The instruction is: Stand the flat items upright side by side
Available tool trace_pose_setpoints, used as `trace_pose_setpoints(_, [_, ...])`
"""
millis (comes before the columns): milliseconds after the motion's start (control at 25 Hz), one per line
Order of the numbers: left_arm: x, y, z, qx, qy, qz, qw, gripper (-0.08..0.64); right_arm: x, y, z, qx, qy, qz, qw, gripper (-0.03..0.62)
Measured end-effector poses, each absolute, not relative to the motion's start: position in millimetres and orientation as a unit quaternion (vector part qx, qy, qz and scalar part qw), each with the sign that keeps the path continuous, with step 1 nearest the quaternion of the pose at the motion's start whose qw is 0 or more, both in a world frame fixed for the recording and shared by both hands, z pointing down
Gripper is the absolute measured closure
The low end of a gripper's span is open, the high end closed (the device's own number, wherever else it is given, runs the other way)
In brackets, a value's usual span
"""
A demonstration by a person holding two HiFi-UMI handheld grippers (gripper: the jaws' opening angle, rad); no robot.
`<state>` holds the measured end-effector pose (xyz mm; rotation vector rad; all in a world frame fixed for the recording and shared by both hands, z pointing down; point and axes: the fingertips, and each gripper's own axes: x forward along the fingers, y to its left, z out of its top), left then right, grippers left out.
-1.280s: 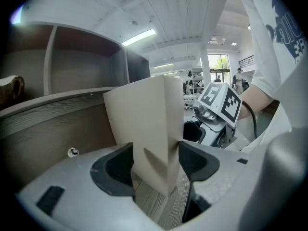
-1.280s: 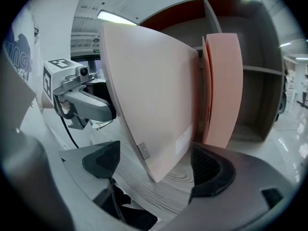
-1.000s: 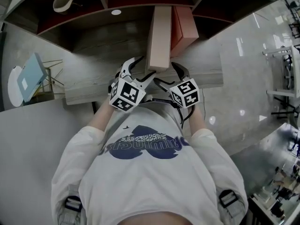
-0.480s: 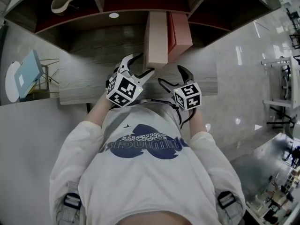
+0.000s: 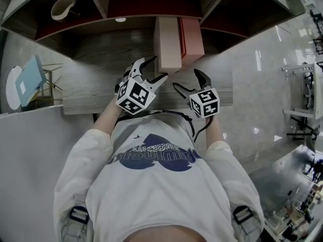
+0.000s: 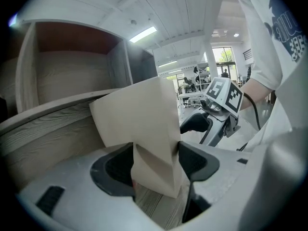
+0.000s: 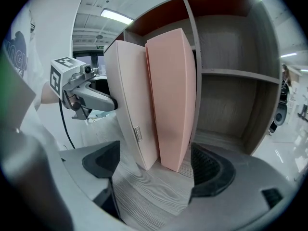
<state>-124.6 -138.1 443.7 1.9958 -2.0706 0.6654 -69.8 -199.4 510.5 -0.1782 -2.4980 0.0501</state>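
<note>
Tool status, left: your left tool (image 6: pixel 156 166) is clamped on the beige box (image 6: pixel 137 119). The pads press on either side of its near edge, a little above the bottom corner. The box fills the gap between the jaws, which stand wide.

Tool status, right: your right tool (image 7: pixel 156 165) has its jaws apart with nothing between the pads. It hangs above the tabletop (image 7: pixel 144 194), short of the boxes and touching neither.

Boxes: the beige box stands upright on the tabletop. It tilts slightly, with its upper part against the pink box (image 7: pixel 173 95) and a thin gap lower down. The pink box stands upright on its right as the right gripper view shows it. Both sit at the mouth of the shelf (image 7: pixel 231 105), and the pink box is just beside a vertical divider.

Head view: the two boxes run away from you side by side. The beige one reaches a little nearer to you than the pink. Your left tool sits at the beige box's near end. Your right tool is to the right, close to the tabletop's front edge.

Surroundings: a pale cup (image 5: pixel 63 5) sits in an upper left compartment of the shelf, well apart from the boxes.
</note>
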Motion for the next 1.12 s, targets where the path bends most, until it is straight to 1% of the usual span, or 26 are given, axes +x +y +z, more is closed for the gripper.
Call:
trace_pose_setpoints(480, [-138,-154,446,0.670,-0.701,0.223,0.101,0.258,-76,-208,510,-0.075,-0.947,0.008,0.312,0.129])
trace_pose_setpoints(1120, [-156,-176,444,0.662,-0.706,0.221,0.116,0.258,-71,-221,514,-0.084,-0.944,0.024,0.319,0.129])
